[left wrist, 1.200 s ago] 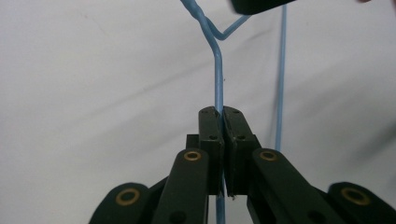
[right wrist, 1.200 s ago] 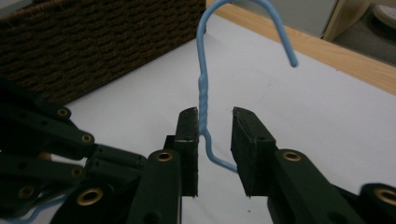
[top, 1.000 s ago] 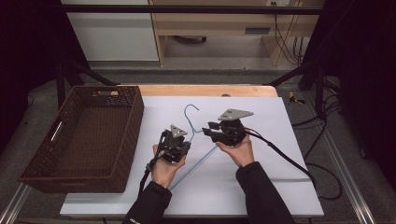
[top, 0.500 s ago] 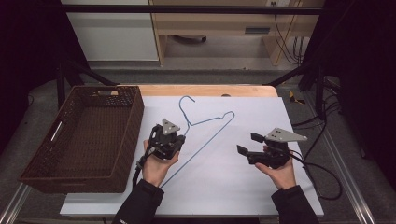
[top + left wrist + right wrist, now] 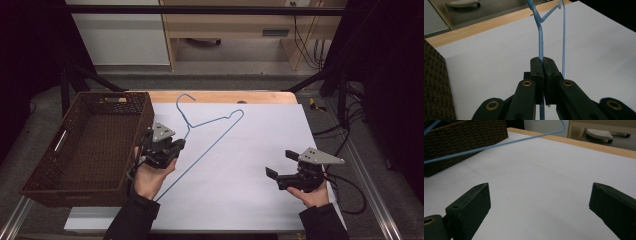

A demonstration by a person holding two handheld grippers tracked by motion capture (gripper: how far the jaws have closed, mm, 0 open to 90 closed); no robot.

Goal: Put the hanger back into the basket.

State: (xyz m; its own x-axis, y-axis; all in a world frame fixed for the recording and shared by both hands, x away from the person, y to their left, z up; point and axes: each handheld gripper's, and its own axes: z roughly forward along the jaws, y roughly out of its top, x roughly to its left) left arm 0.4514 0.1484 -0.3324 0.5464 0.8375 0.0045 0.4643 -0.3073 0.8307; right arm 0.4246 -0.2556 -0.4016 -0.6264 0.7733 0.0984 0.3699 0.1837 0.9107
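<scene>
Left gripper (image 5: 172, 147) is pinching the thin blue wire hanger (image 5: 215, 135), its two black, blocky jaws pressed together on the wire of one sloping shoulder arm; in the left gripper view the wire (image 5: 540, 37) is running straight out from between the pads, bending into a kink farther up, with the long straight bar passing just beside the jaws. A grey three-cornered plate is sitting on top of this gripper, and a hand is wrapping its body from below.

Seen from the high view, the hanger is lying just beside the right wall of the woven basket (image 5: 60, 160), its hook curling towards the far wooden edge of the counter (image 5: 260, 165) and its long bar slanting back past the left gripper. That basket is dark brown, rectangular, coarse in weave, with a slot handle in its near wall.

Right gripper (image 5: 280, 165) is hovering well apart from the basket, over the smooth white sheet covering the counter, with its jaws spread wide and nothing between them; they have just been opening. In the right gripper view the matte black, wedge-shaped pads (image 5: 472, 202) are standing far apart above bare white surface, the blue wire crossing beyond them in front of the basket's textured side (image 5: 461, 137).
</scene>
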